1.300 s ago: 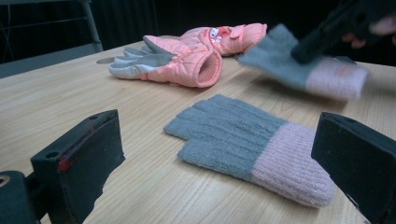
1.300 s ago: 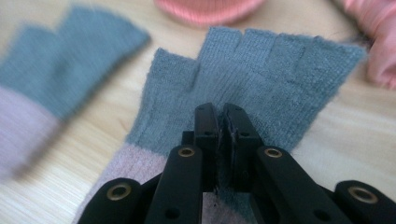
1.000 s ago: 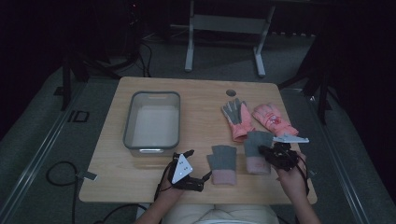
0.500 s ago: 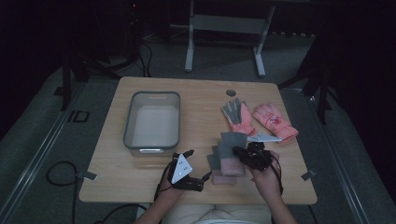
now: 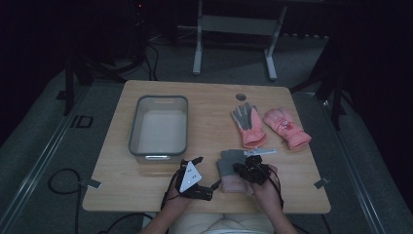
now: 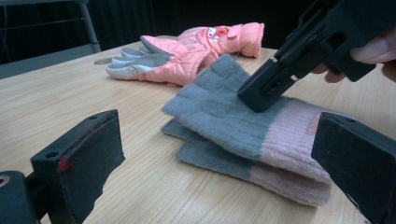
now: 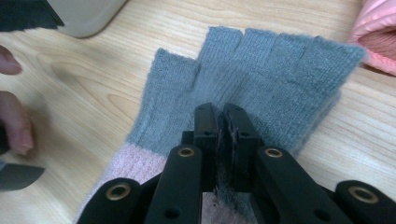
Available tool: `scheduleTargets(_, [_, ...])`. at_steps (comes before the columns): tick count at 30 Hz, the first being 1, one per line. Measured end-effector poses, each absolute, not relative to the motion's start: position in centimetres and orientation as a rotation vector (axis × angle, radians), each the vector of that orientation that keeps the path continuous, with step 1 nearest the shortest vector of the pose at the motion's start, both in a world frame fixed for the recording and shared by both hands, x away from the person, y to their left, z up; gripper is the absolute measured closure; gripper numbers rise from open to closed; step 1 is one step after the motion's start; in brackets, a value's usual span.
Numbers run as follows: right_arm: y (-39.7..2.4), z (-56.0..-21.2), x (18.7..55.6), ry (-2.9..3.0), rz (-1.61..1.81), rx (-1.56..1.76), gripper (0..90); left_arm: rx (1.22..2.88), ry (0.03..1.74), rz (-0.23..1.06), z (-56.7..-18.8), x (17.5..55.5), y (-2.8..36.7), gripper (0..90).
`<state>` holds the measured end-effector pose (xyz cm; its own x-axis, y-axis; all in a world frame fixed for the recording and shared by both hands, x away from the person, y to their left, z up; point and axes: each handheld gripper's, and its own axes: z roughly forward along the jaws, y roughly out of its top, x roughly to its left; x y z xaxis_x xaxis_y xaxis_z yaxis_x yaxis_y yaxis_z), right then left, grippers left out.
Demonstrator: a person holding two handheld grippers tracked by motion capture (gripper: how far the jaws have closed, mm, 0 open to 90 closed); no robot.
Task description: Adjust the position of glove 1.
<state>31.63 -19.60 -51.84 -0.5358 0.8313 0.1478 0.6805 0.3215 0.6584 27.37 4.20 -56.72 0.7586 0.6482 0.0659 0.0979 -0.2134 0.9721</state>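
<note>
Right gripper (image 7: 223,122) was pinching the top grey glove (image 7: 261,70), laying it on its twin; next, let go. Left gripper (image 6: 219,154) sat open.

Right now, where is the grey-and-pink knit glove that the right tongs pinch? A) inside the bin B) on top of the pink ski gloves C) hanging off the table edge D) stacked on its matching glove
D: the right tongs pinch the top knit glove, which lies on its matching glove on the table.

Wooden counter (image 5: 209,105) bearing a grey tub (image 5: 159,127) at nine o'clock, pink gloves (image 5: 270,126) at two, stacked knit gloves (image 5: 229,168) at six.
</note>
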Motion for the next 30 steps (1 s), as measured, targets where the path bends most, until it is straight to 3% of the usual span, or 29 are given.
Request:
scheduleTargets(23, [-19.3, -53.6, 32.7, 2.466, 0.988, 1.309, 80.9, 1.754, 0.649, 0.626, -56.7, 27.2, 3.9, 1.5])
scheduleTargets(30, [-20.4, -51.4, 32.9, 2.47, 1.081, 1.207, 69.9, 1.785, 0.681, 0.554, -55.0, 26.7, 3.9, 5.4])
